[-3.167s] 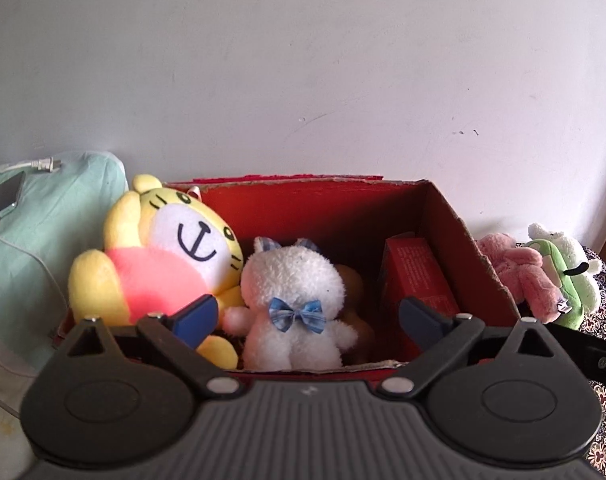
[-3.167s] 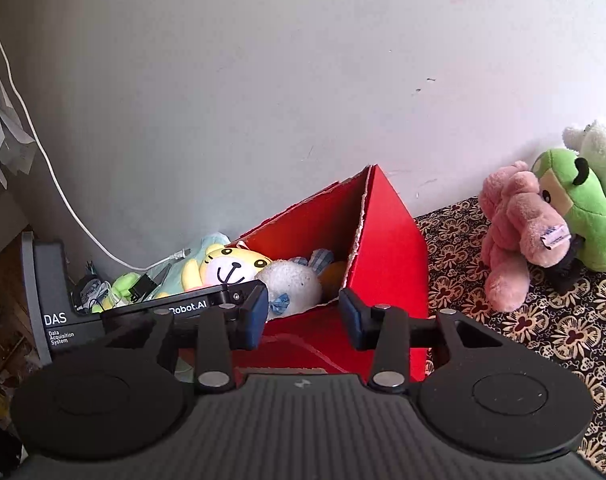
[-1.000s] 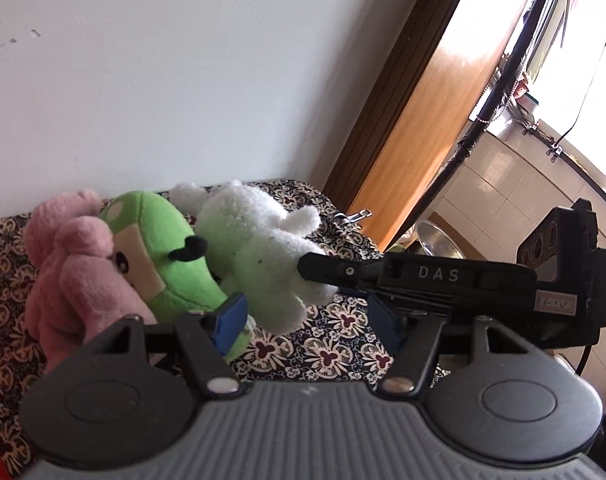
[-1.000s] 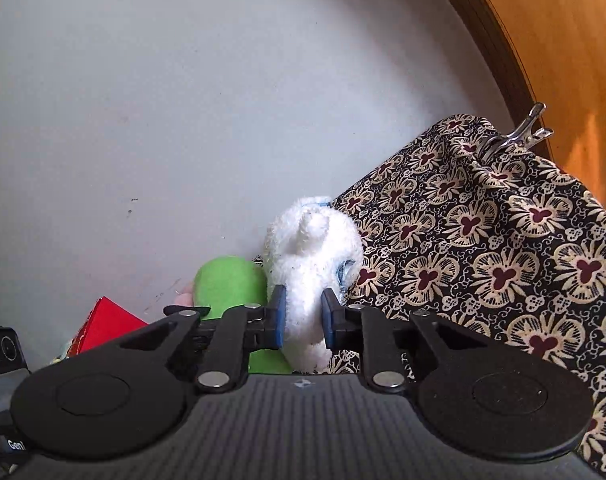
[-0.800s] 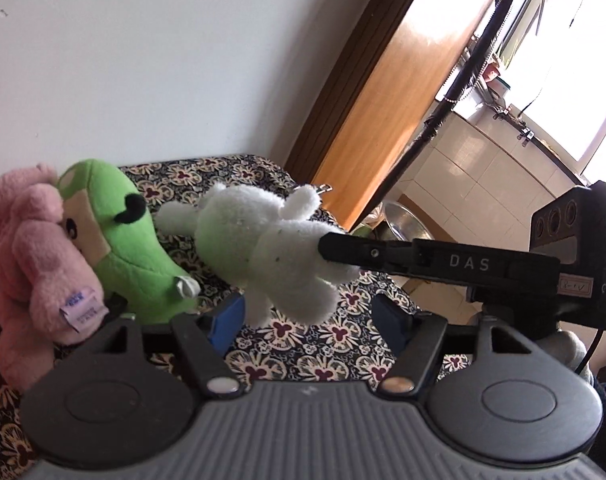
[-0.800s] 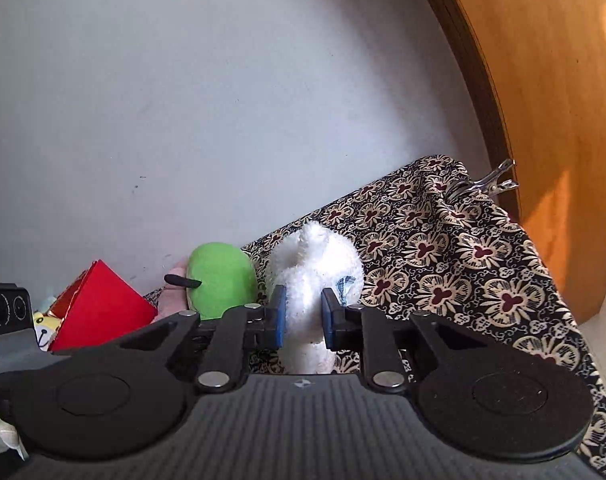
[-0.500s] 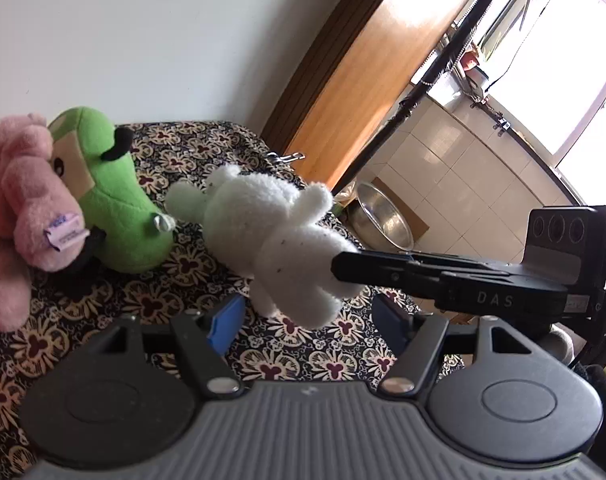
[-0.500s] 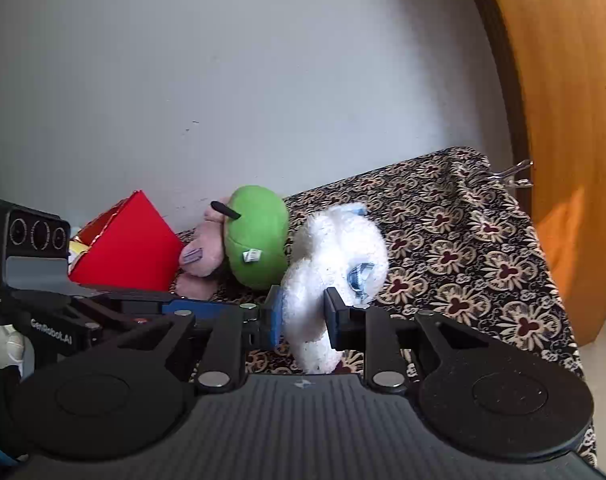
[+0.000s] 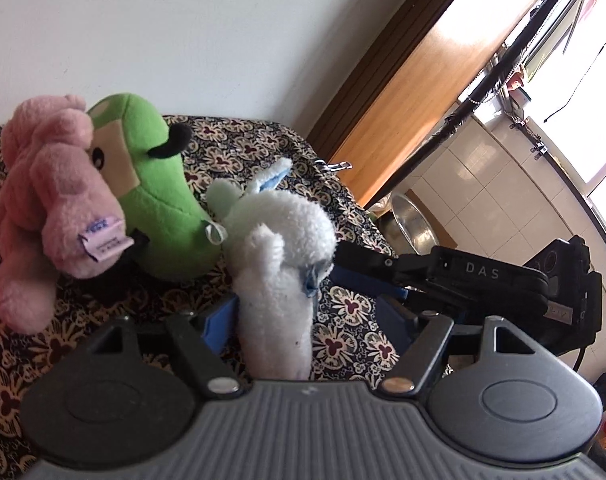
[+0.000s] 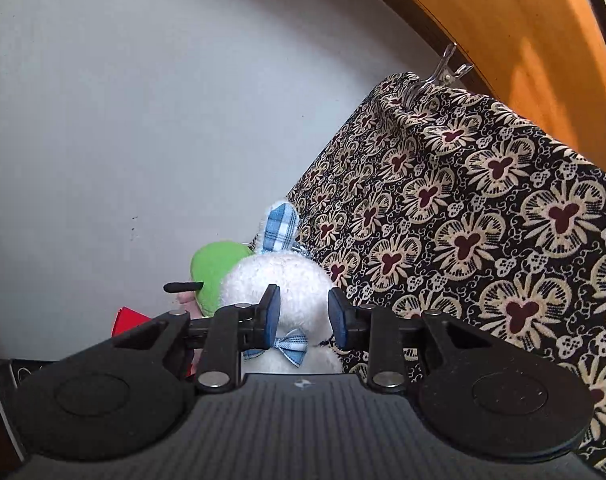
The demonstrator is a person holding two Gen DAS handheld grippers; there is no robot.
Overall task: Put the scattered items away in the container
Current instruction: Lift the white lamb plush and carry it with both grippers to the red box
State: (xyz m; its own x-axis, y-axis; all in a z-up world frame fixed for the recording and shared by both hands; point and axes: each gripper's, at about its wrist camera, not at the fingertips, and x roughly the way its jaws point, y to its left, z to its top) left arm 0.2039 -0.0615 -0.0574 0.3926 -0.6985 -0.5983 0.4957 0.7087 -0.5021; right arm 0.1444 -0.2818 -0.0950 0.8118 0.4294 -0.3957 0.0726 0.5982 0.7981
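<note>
The right tongs (image 10: 303, 312), which clamped the white rabbit (image 9: 279, 248) a second ago, are opening, pads now clear of its fur. The left tongs (image 9: 303, 316) are opening too, the rabbit's body between their blue pads (image 9: 219, 322) but not pinched. It reads as a handover, unfinished. The red container (image 10: 129, 318) lies behind, left of the right tongs.
</note>
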